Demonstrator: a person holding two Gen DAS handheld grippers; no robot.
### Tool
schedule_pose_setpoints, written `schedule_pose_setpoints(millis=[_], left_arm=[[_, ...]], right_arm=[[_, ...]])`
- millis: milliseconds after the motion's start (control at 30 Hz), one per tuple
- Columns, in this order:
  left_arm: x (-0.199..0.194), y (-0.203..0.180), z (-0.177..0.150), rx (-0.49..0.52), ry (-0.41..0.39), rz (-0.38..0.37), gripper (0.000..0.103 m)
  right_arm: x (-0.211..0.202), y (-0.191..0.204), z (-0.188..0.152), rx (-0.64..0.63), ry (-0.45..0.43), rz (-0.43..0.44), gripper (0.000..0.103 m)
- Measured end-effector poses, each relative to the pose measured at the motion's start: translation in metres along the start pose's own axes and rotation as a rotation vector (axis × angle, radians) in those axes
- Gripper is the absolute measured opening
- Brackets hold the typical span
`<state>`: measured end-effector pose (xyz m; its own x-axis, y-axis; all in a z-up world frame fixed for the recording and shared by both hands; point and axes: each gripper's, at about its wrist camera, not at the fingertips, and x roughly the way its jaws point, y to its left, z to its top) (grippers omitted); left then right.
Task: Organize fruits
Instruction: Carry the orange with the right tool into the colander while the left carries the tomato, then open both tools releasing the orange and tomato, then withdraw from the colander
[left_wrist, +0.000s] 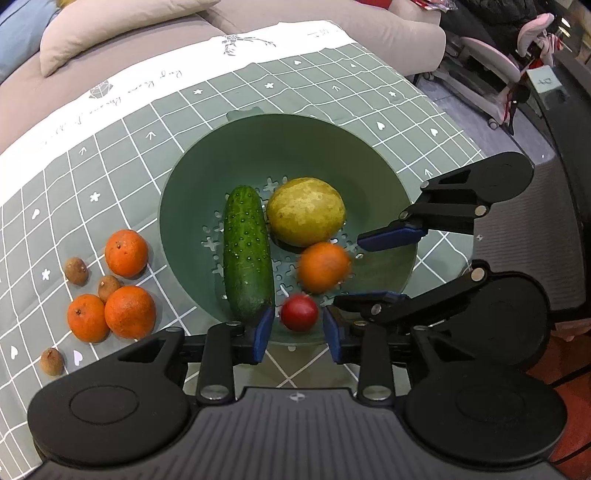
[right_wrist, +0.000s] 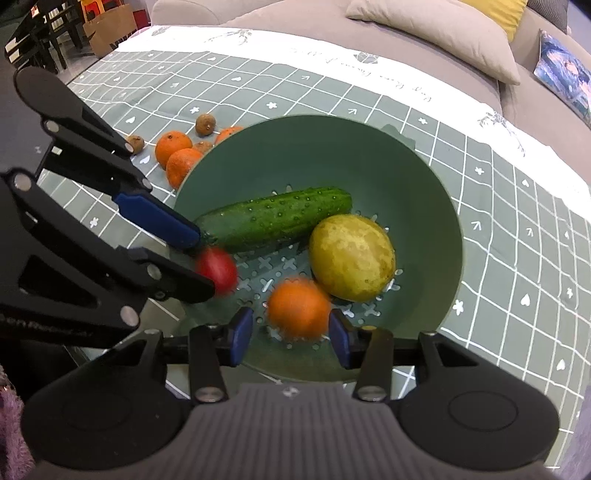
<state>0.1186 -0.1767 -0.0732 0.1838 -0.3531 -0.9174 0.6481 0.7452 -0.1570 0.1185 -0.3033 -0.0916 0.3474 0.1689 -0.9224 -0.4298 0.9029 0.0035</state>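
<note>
Nearest us, both grippers hang over the near rim of the bowl with their fingers spread and nothing pinched. Our left gripper brackets the tomato, which shows blurred just inside the rim; our right gripper frames the blurred orange the same way — neither fruit looks gripped, and the blur suggests both are dropping or rolling, though we cannot be sure.

Further in, the cucumber lies lengthwise on the perforated floor, with the pear beside it toward the far wall.

We judge the step in hand to be the release of these two fruits into the bowl. Still on the tablecloth, off the bowl's left side, sit three oranges and a few small brown longans. The next move calls for pulling both grippers clear of the rim, then swinging the left one over to that cluster — the nearest orange first, approached from above.
</note>
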Motion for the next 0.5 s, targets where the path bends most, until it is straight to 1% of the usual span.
schedule_pose_setpoints(millis=[33, 167, 233, 300, 367, 400, 433, 500], left_arm=[[0.0, 0.0, 0.0, -0.007, -0.002, -0.005, 0.042], [-0.005, 0.0, -0.002, -0.016, -0.025, 0.001, 0.049], [-0.011, 0.0, -0.003, -0.02, -0.038, -0.006, 0.049], [-0.018, 0.001, -0.006, -0.023, -0.06, -0.007, 0.049], [-0.024, 0.003, -0.007, -0.029, -0.08, 0.007, 0.049], [-0.028, 0.004, -0.009, -0.032, -0.09, 0.017, 0.049], [-0.032, 0.006, -0.011, -0.034, -0.102, 0.027, 0.049], [-0.04, 0.01, -0.015, -0.041, -0.122, 0.051, 0.049]], right_arm=[[-0.001, 0.001, 0.0, -0.004, 0.002, -0.01, 0.048], [-0.007, 0.004, 0.0, -0.009, 0.002, -0.043, 0.05], [-0.012, 0.005, 0.001, -0.006, -0.006, -0.061, 0.056], [-0.018, 0.007, 0.002, -0.002, -0.019, -0.089, 0.058], [-0.023, 0.008, 0.004, 0.011, -0.03, -0.113, 0.059], [-0.026, 0.009, 0.005, 0.021, -0.04, -0.123, 0.06], [-0.029, 0.011, 0.007, 0.031, -0.05, -0.13, 0.064], [-0.034, 0.015, 0.01, 0.049, -0.071, -0.136, 0.066]])
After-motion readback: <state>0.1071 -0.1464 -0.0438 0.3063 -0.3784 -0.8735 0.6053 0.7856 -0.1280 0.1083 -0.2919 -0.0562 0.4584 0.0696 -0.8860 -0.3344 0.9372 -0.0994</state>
